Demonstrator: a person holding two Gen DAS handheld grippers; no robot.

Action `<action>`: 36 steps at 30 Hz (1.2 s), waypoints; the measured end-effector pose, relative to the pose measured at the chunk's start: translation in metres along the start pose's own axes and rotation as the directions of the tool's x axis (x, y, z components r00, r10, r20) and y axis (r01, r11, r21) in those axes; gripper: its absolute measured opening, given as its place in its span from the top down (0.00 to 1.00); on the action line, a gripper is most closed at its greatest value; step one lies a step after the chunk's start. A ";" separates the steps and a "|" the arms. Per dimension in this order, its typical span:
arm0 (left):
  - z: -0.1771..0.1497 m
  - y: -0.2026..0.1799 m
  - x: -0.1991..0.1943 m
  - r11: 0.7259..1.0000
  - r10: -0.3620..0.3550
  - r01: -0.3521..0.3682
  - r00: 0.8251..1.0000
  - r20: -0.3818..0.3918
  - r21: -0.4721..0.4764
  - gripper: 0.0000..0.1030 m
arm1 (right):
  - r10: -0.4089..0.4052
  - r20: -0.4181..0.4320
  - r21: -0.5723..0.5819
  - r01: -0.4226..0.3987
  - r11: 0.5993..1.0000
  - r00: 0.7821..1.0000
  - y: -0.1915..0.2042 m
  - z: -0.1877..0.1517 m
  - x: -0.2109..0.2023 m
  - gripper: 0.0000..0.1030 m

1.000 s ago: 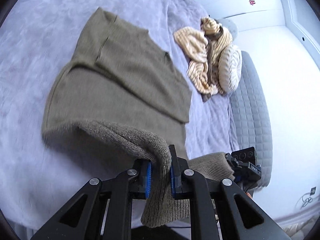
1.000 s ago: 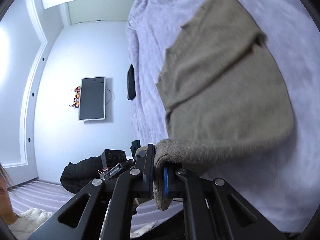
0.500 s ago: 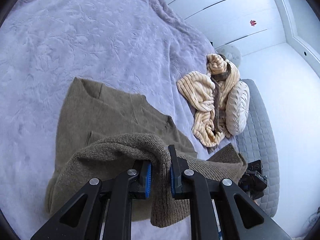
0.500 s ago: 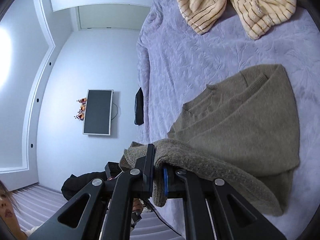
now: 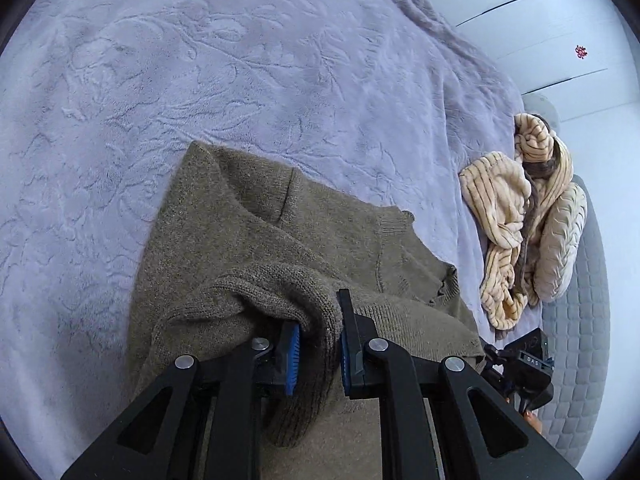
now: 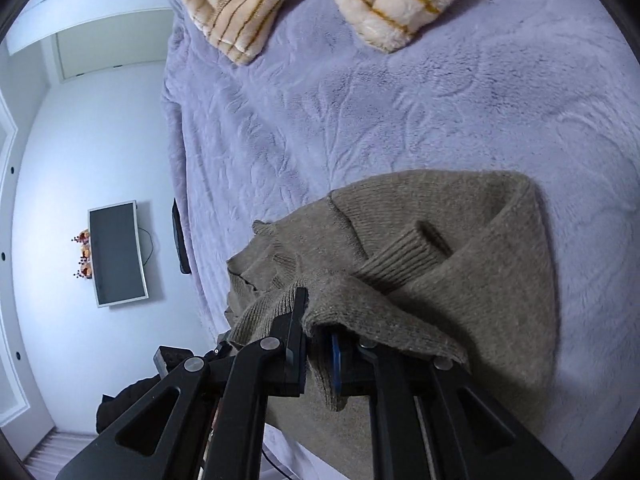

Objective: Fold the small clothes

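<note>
An olive-brown knit sweater [image 5: 248, 232] lies on the lilac bedspread [image 5: 240, 60], its near edge carried over its far part. My left gripper [image 5: 318, 344] is shut on one corner of that edge, low over the sweater. My right gripper [image 6: 318, 344] is shut on the other corner of the same sweater [image 6: 480, 248]; a ribbed cuff [image 6: 400, 264] shows just beyond it. The right gripper's body [image 5: 520, 364] shows at the lower right of the left wrist view.
A cream striped fleece garment [image 5: 512, 216] lies heaped beyond the sweater, also in the right wrist view [image 6: 248, 4]. A pale quilted cushion [image 5: 560, 240] and grey quilted bed edge [image 5: 576, 360] lie to the right. A wall screen [image 6: 116, 256] hangs past the bed's left edge.
Both grippers have carried the sweater's near edge forward over its body and lowered it. The sweater now lies doubled and looks shorter. The striped garment appears closer.
</note>
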State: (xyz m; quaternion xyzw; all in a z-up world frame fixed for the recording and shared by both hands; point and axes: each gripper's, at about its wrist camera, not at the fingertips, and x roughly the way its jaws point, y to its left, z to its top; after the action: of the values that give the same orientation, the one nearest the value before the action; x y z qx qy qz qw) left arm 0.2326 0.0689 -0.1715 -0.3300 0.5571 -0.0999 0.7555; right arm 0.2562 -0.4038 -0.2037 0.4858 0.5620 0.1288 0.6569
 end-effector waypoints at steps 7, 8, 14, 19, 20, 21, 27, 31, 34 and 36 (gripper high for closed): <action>0.003 -0.026 -0.034 0.997 -0.022 0.023 0.999 -0.024 0.079 0.85 | 0.051 -0.047 -0.015 -0.052 0.999 0.998 0.012 -0.009 -0.020 0.66; 0.003 -0.028 -0.040 0.996 -0.024 0.027 0.999 -0.025 0.090 0.85 | 0.065 -0.049 -0.019 -0.066 0.998 0.997 0.014 -0.011 -0.024 0.57; -0.004 -0.045 -0.046 0.973 0.066 -0.057 0.997 -0.031 0.222 0.45 | 0.086 -0.058 -0.025 -0.088 0.996 0.995 0.018 -0.015 -0.032 0.56; -0.001 -0.034 -0.029 0.970 0.155 -0.148 0.988 -0.023 0.191 0.43 | 0.102 -0.068 0.034 -0.100 0.994 0.992 0.011 -0.014 -0.015 0.56; 0.000 -0.034 -0.032 0.971 0.156 -0.152 0.988 -0.004 0.183 0.43 | 0.122 -0.059 0.039 -0.120 0.992 0.991 0.012 -0.013 -0.015 0.56; 0.001 -0.035 -0.037 0.971 0.152 -0.153 0.988 0.022 0.182 0.43 | 0.142 -0.044 0.039 -0.141 0.989 0.989 0.015 -0.013 -0.018 0.56; 0.006 -0.043 -0.073 0.957 0.165 -0.183 0.982 0.097 0.226 0.43 | 0.230 0.045 0.021 -0.231 0.973 0.972 0.032 0.001 -0.046 0.56; -0.010 -0.035 -0.075 0.933 0.216 -0.213 0.976 0.025 0.289 0.43 | 0.086 0.020 -0.076 -0.085 0.994 0.996 0.044 -0.009 -0.056 0.56; -0.037 -0.023 -0.063 0.908 0.269 -0.237 0.962 -0.049 0.346 0.43 | 0.042 0.021 -0.125 -0.039 0.991 0.999 0.043 -0.029 -0.061 0.57; -0.056 -0.016 -0.049 0.898 0.292 -0.236 0.951 -0.101 0.372 0.43 | 0.040 0.029 -0.122 -0.036 0.992 0.999 0.033 -0.041 -0.066 0.62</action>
State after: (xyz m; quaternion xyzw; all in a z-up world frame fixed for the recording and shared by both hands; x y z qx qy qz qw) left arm 0.1676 0.0604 -0.1323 -0.1002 0.6261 -0.1204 0.7639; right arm 0.2111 -0.4138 -0.1330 0.4575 0.5335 0.1676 0.6914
